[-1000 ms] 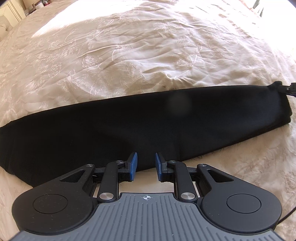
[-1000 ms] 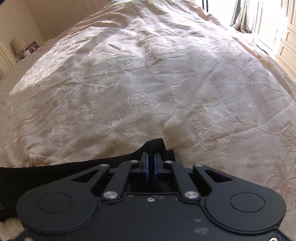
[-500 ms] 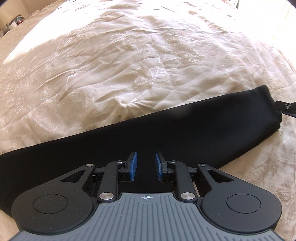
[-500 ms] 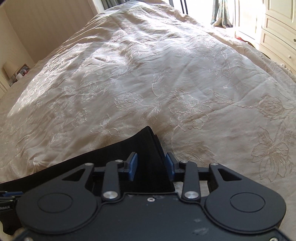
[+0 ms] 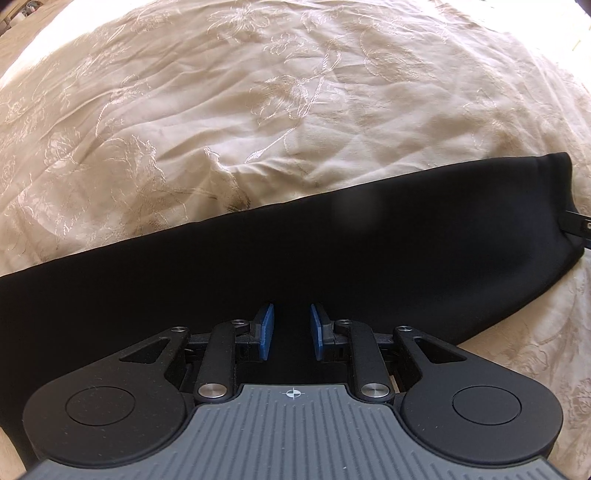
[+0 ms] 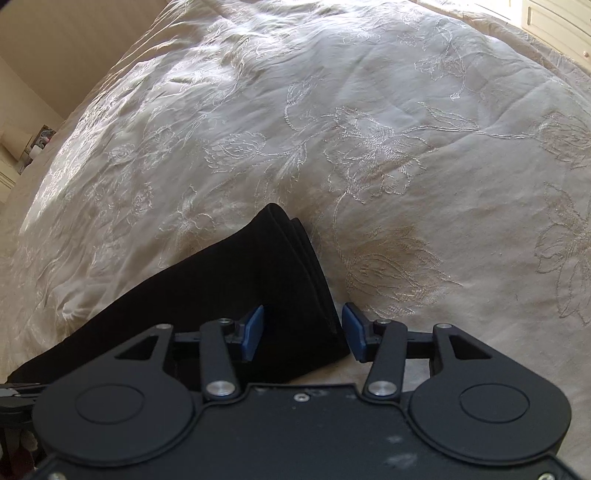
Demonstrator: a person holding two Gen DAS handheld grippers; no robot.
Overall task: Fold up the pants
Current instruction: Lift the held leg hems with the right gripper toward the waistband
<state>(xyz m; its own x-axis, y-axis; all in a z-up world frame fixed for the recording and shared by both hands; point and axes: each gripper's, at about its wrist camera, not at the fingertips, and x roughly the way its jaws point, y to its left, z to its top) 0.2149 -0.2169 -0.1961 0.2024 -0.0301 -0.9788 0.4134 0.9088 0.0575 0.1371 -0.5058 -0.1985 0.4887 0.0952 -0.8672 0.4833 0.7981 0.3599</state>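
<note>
Black pants (image 5: 332,254), folded into one long strip, lie across the cream embroidered bedspread (image 5: 258,110). My left gripper (image 5: 291,328) hovers close over the strip's middle, near its front edge. Its blue pads stand a little apart with nothing pinched between them. My right gripper (image 6: 303,330) is at the strip's right end (image 6: 280,266), where the layered edges show. Its jaws are opening; the end lies flat under and between the pads (image 6: 354,332), untouched. A bit of the right gripper (image 5: 580,229) shows at that end in the left wrist view.
The bedspread runs wide and wrinkled beyond the pants in both views. Cream drawers (image 6: 554,26) stand past the bed's far right edge. A small shelf with items (image 6: 40,140) sits by the wall at the far left.
The right gripper went from shut on the pants' end to wide open, and the end dropped flat onto the bed. The left gripper sank closer over the strip, its gap unchanged.
</note>
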